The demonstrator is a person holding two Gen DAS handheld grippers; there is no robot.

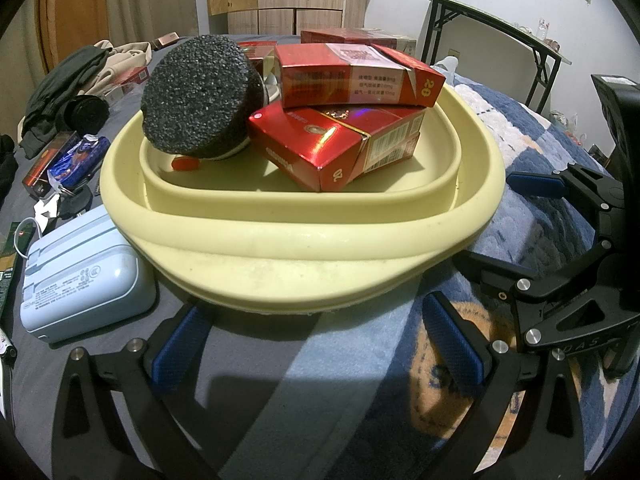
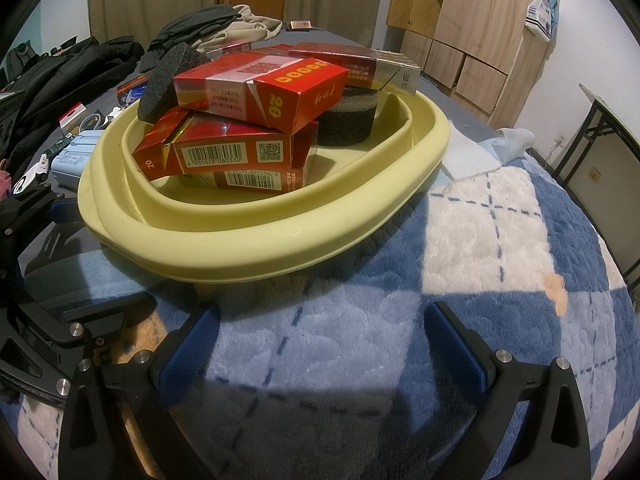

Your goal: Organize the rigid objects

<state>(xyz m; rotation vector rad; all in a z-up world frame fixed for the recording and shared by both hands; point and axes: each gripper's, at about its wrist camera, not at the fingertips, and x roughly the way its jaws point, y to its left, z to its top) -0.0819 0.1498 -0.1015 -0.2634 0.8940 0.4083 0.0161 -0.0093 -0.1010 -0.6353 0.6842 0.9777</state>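
We hold both grippers low in front of the yellow basin (image 1: 304, 236), which sits on the bed, half on the checked blanket (image 2: 500, 240). The left gripper (image 1: 316, 344) and the right gripper (image 2: 320, 340) both have their jaws spread wide, and neither holds anything.

The basin already carries the red cartons (image 1: 340, 140) and the round black sponge (image 1: 196, 100). We judge the step in hand to be fetching another loose item, most likely the pale blue case (image 1: 84, 280) just left of the basin. For a sound pick, we centre the case between the pads, close across its narrow sides, lift clear of the rim, and set it in a free part of the basin, since the cartons are stacked askew and may slide.

The left view shows the case in full and the right gripper beside us. The right view alone shows a second dark sponge (image 2: 348, 120) behind the cartons and the barcode faces of the lower cartons.
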